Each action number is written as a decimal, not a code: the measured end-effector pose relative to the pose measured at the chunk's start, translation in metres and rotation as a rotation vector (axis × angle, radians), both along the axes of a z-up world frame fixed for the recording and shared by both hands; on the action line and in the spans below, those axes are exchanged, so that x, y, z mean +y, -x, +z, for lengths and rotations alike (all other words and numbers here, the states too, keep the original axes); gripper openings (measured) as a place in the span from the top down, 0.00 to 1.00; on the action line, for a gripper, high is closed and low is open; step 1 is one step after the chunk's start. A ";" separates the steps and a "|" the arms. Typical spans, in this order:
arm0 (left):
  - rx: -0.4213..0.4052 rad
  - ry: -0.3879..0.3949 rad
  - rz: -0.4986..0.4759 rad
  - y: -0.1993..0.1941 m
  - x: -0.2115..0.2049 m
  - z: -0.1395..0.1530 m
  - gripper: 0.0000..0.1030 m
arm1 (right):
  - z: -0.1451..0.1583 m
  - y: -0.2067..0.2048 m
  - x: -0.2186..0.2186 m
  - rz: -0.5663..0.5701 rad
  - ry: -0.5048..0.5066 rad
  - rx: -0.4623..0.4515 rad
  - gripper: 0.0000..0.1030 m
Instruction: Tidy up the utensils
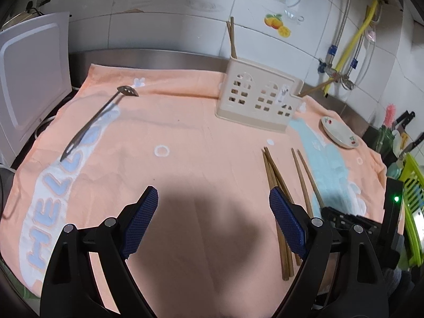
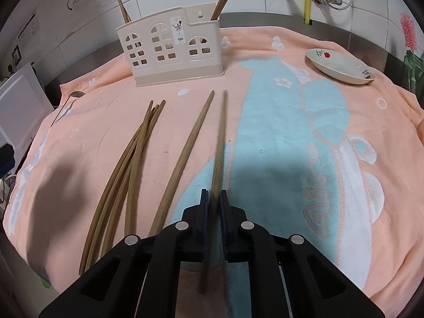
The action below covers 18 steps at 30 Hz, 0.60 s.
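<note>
My right gripper [image 2: 214, 198] is shut on one wooden chopstick [image 2: 221, 137], which points away toward the beige utensil holder [image 2: 169, 50]. Another loose chopstick [image 2: 190, 143] lies just to its left on the towel. Further left lies a bunch of several chopsticks [image 2: 132, 164], seen in the left wrist view as a bunch of chopsticks [image 1: 275, 182]. The holder [image 1: 258, 98] has chopsticks standing in it. My left gripper [image 1: 213, 206] hangs open over the towel with nothing between its fingers. A slotted metal spoon [image 1: 98, 114] lies at the far left.
An orange towel [image 1: 185, 159] covers the counter. A small white dish [image 2: 341, 66] sits at the back right. A white board [image 1: 31, 74] leans at the left. Tiled wall and water pipes [image 1: 344, 53] stand behind; a green rack [image 1: 413, 206] is at the right edge.
</note>
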<state>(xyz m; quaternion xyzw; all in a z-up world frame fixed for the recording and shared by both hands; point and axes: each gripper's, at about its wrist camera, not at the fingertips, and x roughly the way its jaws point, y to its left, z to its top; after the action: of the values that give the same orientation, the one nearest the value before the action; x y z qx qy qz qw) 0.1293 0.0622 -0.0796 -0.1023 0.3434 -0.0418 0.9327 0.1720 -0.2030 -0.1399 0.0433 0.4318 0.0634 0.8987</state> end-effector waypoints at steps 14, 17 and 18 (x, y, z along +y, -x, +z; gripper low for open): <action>0.020 -0.002 -0.123 0.017 -0.055 -0.008 0.19 | 0.019 0.019 -0.023 0.009 -0.013 -0.084 0.93; 0.030 0.000 -0.174 0.019 -0.076 -0.013 0.28 | 0.026 0.025 -0.029 0.012 -0.010 -0.115 0.93; 0.036 0.006 -0.185 0.019 -0.080 -0.014 0.32 | 0.028 0.027 -0.031 0.014 -0.013 -0.123 0.93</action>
<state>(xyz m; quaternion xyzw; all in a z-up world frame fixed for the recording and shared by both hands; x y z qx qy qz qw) 0.1100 -0.0180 -0.0933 -0.0734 0.3678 -0.1271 0.9182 0.1450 -0.2337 -0.1121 0.0423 0.3756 0.0751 0.9228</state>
